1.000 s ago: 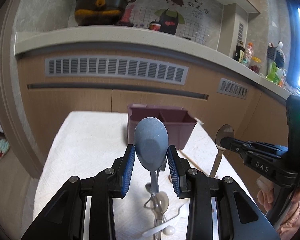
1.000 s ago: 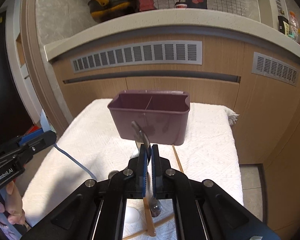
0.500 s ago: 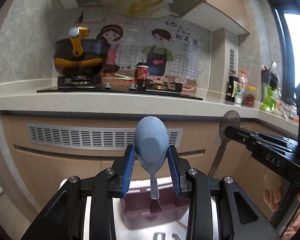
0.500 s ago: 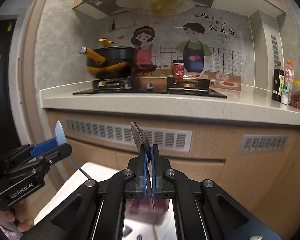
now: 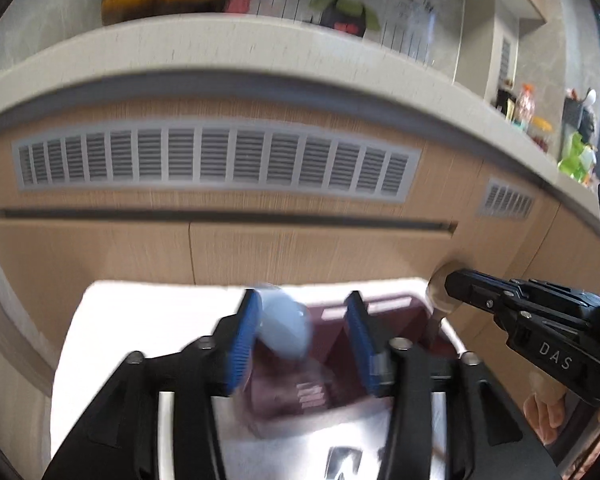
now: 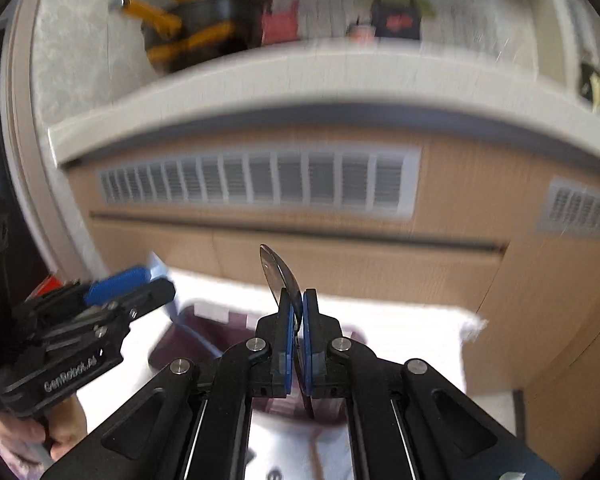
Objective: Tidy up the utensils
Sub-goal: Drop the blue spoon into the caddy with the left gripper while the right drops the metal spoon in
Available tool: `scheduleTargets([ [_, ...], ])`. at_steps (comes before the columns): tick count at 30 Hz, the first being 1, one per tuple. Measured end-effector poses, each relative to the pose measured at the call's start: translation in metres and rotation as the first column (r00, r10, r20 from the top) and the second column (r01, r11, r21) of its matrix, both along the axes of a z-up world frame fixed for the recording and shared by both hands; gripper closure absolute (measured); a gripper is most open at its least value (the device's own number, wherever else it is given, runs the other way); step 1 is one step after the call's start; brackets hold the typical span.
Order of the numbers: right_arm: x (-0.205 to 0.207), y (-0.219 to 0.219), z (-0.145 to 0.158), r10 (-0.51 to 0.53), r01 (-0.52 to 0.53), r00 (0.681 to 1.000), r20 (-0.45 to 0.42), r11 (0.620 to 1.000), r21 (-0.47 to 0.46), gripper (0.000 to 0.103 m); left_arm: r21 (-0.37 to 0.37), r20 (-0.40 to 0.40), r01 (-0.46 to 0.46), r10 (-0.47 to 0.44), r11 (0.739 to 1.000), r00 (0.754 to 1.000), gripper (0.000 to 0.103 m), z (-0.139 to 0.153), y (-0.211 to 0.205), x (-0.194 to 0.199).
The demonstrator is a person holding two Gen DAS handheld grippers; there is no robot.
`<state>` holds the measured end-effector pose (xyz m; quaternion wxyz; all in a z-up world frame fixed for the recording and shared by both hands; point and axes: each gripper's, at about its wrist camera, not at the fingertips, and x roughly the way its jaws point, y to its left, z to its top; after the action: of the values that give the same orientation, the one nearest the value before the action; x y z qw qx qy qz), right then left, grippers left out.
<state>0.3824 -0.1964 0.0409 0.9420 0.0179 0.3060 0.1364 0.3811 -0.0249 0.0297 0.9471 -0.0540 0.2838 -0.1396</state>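
Left hand-held gripper (image 5: 300, 340): its jaws have just been opening and are now standing partly apart; the blue-grey spoon (image 5: 286, 330) is leaning against the left pad only, with clear air between it and the right pad, so it is no longer being pinched.

Blue-grey spoon: it is blurring and tipping over the open top of the maroon caddy (image 5: 396, 322), where a second ago it was standing upright and clamped between both pads. To my eye it is being let go into the left-hand side of the caddy.

Right hand-held gripper (image 6: 298, 344): its pads are sitting almost together on the metal spoon (image 6: 278, 274), bowl up and handle hanging down toward the caddy (image 6: 188, 332). The clamp is looking slightly looser than a moment ago, though the pads are pressing on the metal as far as I can tell.

Both hands: they are arriving over the caddy together, having been held higher half a second back with the stove counter filling both views.

Surface: the white cloth (image 5: 100, 340) is carrying the caddy at its far end.

Meaning for the task: one spoon is going in now; the metal one is looking next, being lined up over the right-hand side.
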Motion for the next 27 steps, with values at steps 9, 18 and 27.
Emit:
scheduleTargets([
  [9,-0.039,-0.021,-0.03,-0.048,0.047,0.999,-0.005,0.998,-0.044,0.049,0.015,-0.042,-0.08,0.08,0.997,0.996,0.037,-0.024,0.028,-0.063],
  [18,-0.072,-0.028,-0.072,-0.008,-0.008,0.994,-0.112,0.991,-0.137,0.027,0.099,-0.162,-0.046,0.062,0.994,0.985,0.035,-0.069,0.031,-0.124],
  [27,-0.077,-0.018,-0.135,0.011,-0.075,0.957,-0.291,0.975,-0.211,0.07,0.069,-0.283,-0.031,0.049,0.997,0.958,0.035,-0.1,0.041,-0.146],
])
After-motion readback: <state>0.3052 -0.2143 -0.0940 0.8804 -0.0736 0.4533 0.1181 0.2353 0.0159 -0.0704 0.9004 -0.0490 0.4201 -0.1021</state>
